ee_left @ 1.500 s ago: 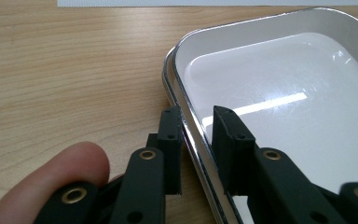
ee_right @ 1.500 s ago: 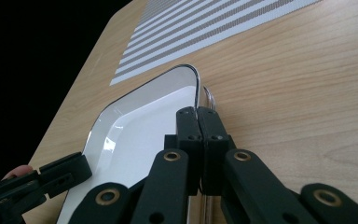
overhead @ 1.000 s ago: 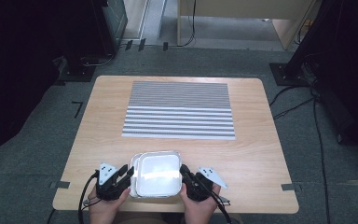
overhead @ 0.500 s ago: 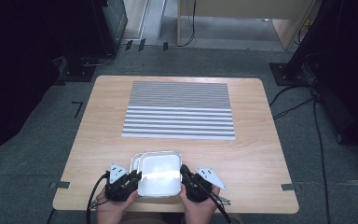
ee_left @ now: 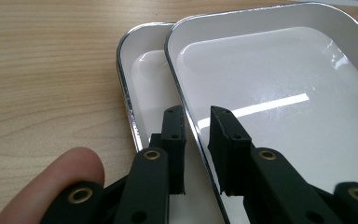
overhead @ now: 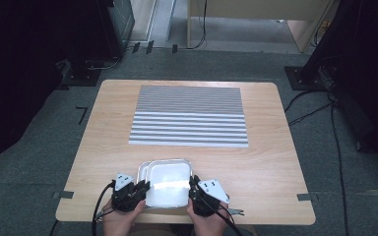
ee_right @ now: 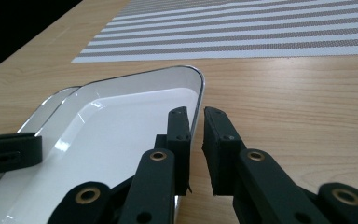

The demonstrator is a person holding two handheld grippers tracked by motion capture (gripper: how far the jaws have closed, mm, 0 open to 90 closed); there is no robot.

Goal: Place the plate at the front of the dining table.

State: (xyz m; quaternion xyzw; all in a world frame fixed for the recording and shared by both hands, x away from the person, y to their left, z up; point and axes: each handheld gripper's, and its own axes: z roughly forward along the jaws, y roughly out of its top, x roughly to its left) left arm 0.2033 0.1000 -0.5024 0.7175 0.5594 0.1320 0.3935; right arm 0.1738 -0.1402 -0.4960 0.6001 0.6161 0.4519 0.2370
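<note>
Grey carpet (overhead: 39,162) surrounds a pale wooden worktop (overhead: 275,162), with dark equipment stands at both far corners and black cables (overhead: 334,123) trailing over the floor on the right. Tape marks (overhead: 305,197) sit on the carpet beside the worktop's near corners. A grey-and-white striped mat (overhead: 189,115) lies flat across the far half of the worktop, well apart from everything at the near edge.

At the near edge, centred, two white trays with shiny metal rims are stacked: the upper tray (overhead: 170,179) sits offset toward the right on the lower tray (overhead: 141,172), so a strip of the lower one shows along the left side. In the left gripper view the upper tray (ee_left: 279,93) overlaps the lower tray (ee_left: 144,88), and both are empty and glossy.

The left gripper (overhead: 140,189), held in the person's left hand (overhead: 120,216), has its fingers (ee_left: 175,135) set narrowly apart astride the left rim of the upper tray, one finger over the lower tray's floor and the other inside the upper tray; whether they actually press the rim cannot be told. A fingertip of the hand (ee_left: 51,186) shows at the lower left of that view.

The right gripper (overhead: 193,187), in the right hand (overhead: 204,219), straddles the upper tray's right rim (ee_right: 198,107): one of its fingers (ee_right: 179,135) is inside the tray, the other outside over bare wood, a slim gap between them with the rim in it. Firm contact cannot be confirmed. The left gripper's finger (ee_right: 9,151) shows across the tray. Nothing else stands near the trays.
</note>
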